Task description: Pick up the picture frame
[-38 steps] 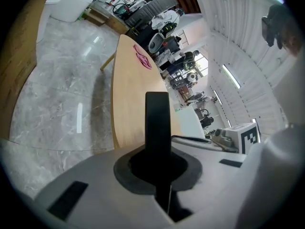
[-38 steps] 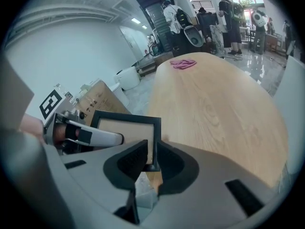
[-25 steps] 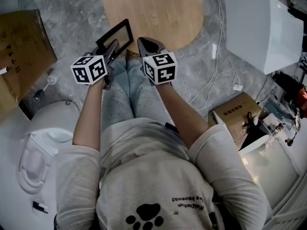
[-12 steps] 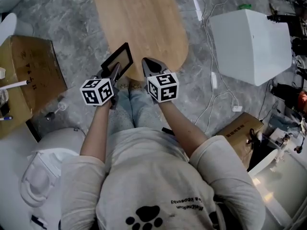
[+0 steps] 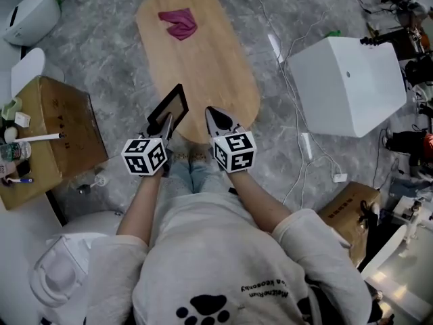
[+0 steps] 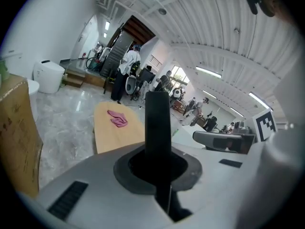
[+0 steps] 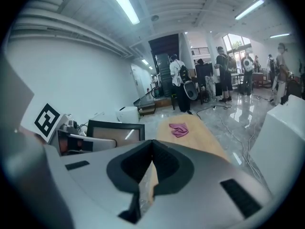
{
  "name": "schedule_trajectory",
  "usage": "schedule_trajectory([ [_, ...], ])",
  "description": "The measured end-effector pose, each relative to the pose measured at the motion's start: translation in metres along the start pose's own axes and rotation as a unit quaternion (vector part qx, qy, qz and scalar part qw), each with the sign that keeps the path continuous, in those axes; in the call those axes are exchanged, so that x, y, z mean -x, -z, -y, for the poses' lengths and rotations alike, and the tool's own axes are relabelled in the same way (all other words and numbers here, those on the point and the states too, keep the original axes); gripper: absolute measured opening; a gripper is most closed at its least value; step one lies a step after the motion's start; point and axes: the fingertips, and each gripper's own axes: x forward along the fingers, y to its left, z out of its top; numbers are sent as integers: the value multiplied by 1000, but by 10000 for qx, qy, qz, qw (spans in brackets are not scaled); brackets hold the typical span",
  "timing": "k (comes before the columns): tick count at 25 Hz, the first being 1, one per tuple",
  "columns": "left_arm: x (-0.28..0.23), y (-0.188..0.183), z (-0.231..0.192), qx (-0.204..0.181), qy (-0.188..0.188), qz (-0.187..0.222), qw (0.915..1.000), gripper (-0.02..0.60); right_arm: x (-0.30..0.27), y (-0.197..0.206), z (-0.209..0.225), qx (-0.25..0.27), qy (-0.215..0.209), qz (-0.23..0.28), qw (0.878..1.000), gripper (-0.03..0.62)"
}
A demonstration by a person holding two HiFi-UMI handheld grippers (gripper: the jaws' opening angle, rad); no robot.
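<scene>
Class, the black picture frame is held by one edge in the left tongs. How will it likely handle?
Probably stiff: the picture frame juts from the left tongs without sagging. It may pivot or slip, since only one thin edge is pinched.

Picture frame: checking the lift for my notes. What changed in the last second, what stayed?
The left gripper and right gripper both rose, lifting the picture frame higher over the near end of the table. Nothing was taken or released: the left stays clamped on the frame, the right shut and empty.
</scene>
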Motion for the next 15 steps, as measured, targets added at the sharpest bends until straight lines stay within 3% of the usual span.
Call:
schedule_trajectory([
  [8, 36, -42, 38, -443, -57, 663, 9968, 17, 51, -58, -18, 386, 72, 846, 9956, 8],
  [15, 67, -78, 72, -1037, -130, 1238, 9868, 17, 89, -90, -38, 610, 121, 1493, 9868, 8],
])
